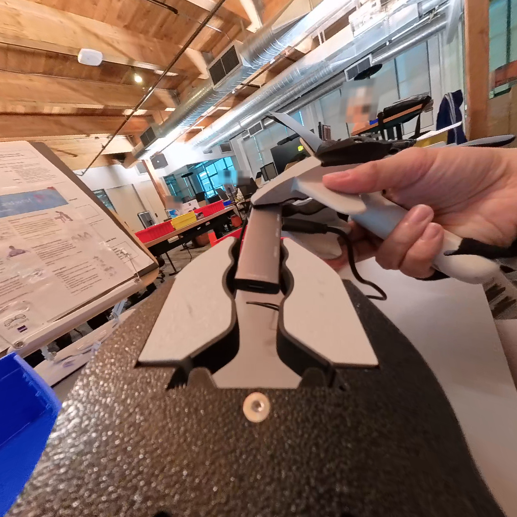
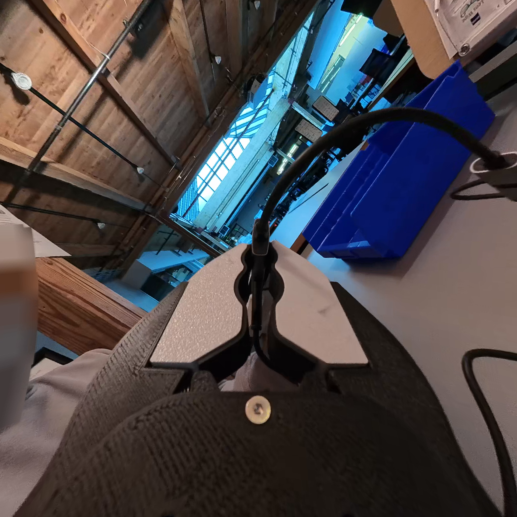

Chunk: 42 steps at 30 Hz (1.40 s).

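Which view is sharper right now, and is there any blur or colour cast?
Left wrist view: grey hub in the left hand-held gripper is sharp, edges bend. Right wrist view: blue cast behind; black cable plug in the right hand-held gripper is sharp.

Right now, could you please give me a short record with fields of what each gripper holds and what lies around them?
left gripper: shut on the grey USB hub, lengthwise between the fingers
right gripper: shut on the black cable plug
cable: arcs right toward the table
hand: grips the other gripper's handle
surroundings: blue bins on grey table; laminated sheet at left
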{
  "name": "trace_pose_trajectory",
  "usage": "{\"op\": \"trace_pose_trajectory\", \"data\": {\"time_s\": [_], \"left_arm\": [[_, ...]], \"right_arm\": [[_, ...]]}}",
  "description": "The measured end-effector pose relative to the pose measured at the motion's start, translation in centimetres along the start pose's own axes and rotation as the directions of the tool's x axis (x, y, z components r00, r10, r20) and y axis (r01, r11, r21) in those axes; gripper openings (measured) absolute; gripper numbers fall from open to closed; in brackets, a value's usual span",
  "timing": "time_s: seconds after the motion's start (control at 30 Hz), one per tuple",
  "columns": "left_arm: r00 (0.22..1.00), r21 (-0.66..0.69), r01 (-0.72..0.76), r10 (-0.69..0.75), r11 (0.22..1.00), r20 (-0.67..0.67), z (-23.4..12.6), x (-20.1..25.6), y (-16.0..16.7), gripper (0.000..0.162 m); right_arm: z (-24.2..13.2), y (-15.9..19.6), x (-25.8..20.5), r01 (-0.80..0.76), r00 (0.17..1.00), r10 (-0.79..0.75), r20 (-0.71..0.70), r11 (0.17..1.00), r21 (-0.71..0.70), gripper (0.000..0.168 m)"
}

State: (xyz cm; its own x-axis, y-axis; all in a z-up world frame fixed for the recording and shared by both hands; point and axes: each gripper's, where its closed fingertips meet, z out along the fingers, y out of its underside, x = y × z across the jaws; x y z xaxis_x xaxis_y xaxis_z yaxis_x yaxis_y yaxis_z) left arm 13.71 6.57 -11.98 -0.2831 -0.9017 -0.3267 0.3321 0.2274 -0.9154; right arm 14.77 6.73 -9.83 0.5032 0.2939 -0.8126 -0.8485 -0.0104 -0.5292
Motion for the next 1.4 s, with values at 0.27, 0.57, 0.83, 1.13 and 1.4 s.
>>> {"op": "trace_pose_trajectory", "data": {"time_s": [0.27, 0.57, 0.83, 1.13, 1.4], "left_arm": [[0.999, -0.069, 0.049, -0.051, 0.996, -0.016, 0.2, 0.3, 1.0, 0.026], [0.976, -0.127, 0.204, -0.192, 0.971, 0.103, 0.6, -1.1, 2.2, 0.025], [0.955, -0.132, 0.250, -0.222, 0.959, 0.198, -0.5, -3.7, 3.4, 0.025], [0.963, -0.134, 0.231, -0.207, 0.964, 0.171, -0.1, -2.9, 3.3, 0.025], [0.961, -0.125, 0.232, -0.207, 0.965, 0.185, -0.3, -3.1, 3.7, 0.025]], "right_arm": [[-0.2, -0.2, 0.6, -0.007, 1.000, 0.007, -0.022, 1.000, 0.007, 0.009], [-0.5, -0.5, 1.9, 0.217, 0.957, -0.227, -0.178, 0.973, -0.075, 0.041], [-0.6, 1.3, 3.8, 0.700, 0.545, -0.779, -0.309, 0.626, -0.345, 0.036], [0.3, 1.6, 4.1, 0.804, 0.379, -0.872, -0.310, 0.477, -0.356, 0.012], [0.6, 2.1, 5.0, 0.795, 0.340, -0.877, -0.340, 0.461, -0.394, 0.012]]}}
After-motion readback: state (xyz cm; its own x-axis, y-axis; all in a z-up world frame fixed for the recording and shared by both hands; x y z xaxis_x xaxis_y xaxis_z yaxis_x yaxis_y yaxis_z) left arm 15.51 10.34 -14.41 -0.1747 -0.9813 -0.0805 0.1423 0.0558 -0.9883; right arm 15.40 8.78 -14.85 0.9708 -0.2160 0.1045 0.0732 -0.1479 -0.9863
